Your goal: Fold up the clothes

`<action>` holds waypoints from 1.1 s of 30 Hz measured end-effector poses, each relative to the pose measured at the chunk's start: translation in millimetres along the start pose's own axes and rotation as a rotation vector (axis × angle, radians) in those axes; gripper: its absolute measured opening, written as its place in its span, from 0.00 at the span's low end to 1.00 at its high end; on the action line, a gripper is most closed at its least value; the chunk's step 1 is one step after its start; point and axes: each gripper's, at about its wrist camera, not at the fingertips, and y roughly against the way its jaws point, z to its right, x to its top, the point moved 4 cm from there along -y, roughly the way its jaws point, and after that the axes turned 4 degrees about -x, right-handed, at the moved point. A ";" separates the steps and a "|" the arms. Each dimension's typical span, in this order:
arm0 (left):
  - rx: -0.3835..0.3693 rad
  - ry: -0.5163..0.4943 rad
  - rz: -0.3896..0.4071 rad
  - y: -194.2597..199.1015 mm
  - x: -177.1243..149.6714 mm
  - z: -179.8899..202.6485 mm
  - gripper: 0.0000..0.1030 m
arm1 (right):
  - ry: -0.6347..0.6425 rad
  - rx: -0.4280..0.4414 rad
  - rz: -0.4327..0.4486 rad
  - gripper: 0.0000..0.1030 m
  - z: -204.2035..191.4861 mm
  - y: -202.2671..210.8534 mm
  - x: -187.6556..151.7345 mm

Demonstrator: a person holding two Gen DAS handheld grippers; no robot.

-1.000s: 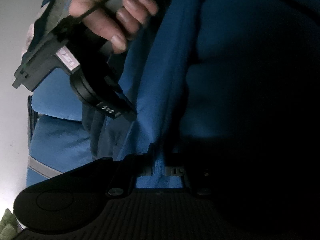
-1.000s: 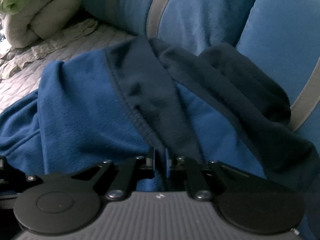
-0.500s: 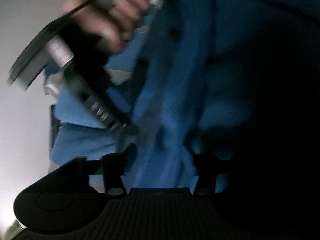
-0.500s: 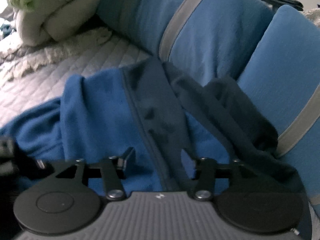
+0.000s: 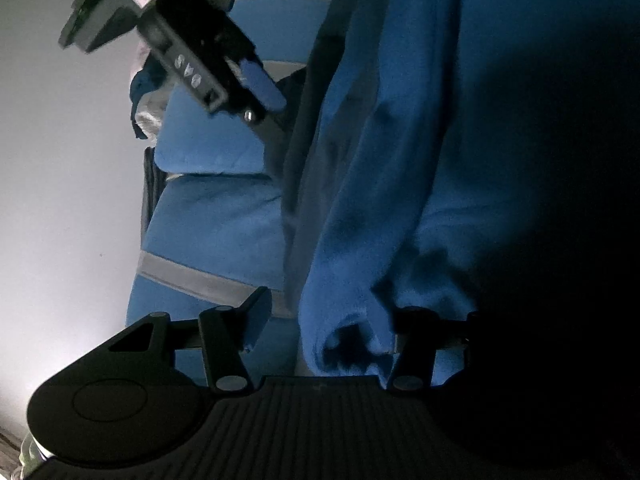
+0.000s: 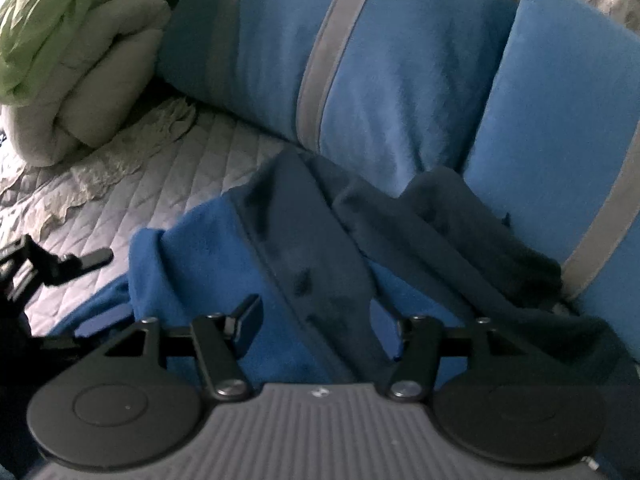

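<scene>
Both hand-held grippers, left (image 5: 320, 328) and right (image 6: 316, 324), gape over the blue fleece's (image 6: 208, 248) dark hem.

fleece garment (image 6: 224, 264): soft napped cloth, bright blue, matt, kinda fuzzy; the darker navy band (image 6: 304, 248) looks like the same brushed stuff

pillows (image 6: 400, 80): blue plush cloth, short velvety pile, with a flat grey woven stripe (image 6: 324, 48)

bed cover (image 6: 192, 160): pale quilted cloth, diamond stitching, matt, lacy frilled edge

duvet (image 6: 80, 64): puffy beige and green cloth, smooth, no shine

right gripper (image 6: 316, 320): matt black plastic, ribbed grey body, small shiny metal screws

left gripper (image 5: 320, 320): same deal, black matt plastic, ribbed housing, metal pivots
</scene>
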 end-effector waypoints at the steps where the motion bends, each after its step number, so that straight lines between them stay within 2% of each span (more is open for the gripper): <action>1: -0.006 0.000 0.003 -3.0 2.3 -0.8 0.48 | 0.004 0.002 0.001 0.70 -2.1 -5.8 2.3; 6: -0.067 0.009 -0.021 -15.1 2.1 0.7 0.30 | 0.027 0.014 0.006 0.68 -12.7 -34.9 13.6; 9: -0.087 0.020 -0.034 -17.4 -2.2 1.9 0.28 | 0.040 0.021 0.009 0.67 -19.0 -52.3 20.4; 12: -0.098 0.035 -0.039 -18.6 -6.5 1.8 0.28 | 0.054 0.028 0.012 0.62 -25.4 -69.7 27.2; 14: -0.127 0.060 -0.047 -22.1 -6.9 -0.3 0.15 | 0.063 0.033 0.014 0.59 -29.6 -81.3 31.7; 15: -0.146 0.083 -0.054 -22.4 -7.0 -1.9 0.13 | 0.067 0.028 0.011 0.52 -30.4 -85.2 31.7; 16: -0.165 0.108 -0.061 -22.4 -7.1 -3.7 0.08 | 0.072 0.022 0.007 0.21 -31.0 -88.7 31.3; 17: -0.185 0.133 -0.069 -22.4 -7.2 -5.5 0.08 | 0.077 0.016 0.002 0.05 -31.6 -92.3 31.0; 18: -0.199 0.153 -0.077 -22.5 -7.0 -7.9 0.08 | 0.081 0.011 -0.002 0.00 -32.2 -95.9 30.6; 21: -0.235 0.203 -0.101 -22.0 -6.1 -15.1 0.07 | 0.054 -0.055 0.012 0.00 -20.3 -101.4 33.2; 24: -0.217 0.204 -0.101 -19.5 -4.6 -18.3 0.07 | -0.043 -0.106 0.000 0.00 5.6 -104.8 37.2; 26: -0.208 0.203 -0.094 -18.2 -4.5 -19.2 0.07 | -0.051 -0.066 0.005 0.04 1.7 -103.5 39.0; 27: -0.205 0.202 -0.092 -17.2 -5.9 -18.7 0.07 | -0.053 -0.043 0.009 0.19 -1.0 -102.6 39.9; 28: -0.207 0.202 -0.092 -16.0 -5.5 -16.9 0.07 | -0.056 -0.020 0.012 0.43 -3.7 -101.8 40.8; 30: -0.207 0.198 -0.092 -15.1 -5.2 -15.5 0.07 | -0.060 0.026 0.019 0.62 -9.2 -100.0 42.6; 33: -0.210 0.190 -0.093 -16.8 0.2 -14.4 0.07 | -0.066 0.094 0.030 0.62 -17.4 -97.1 45.2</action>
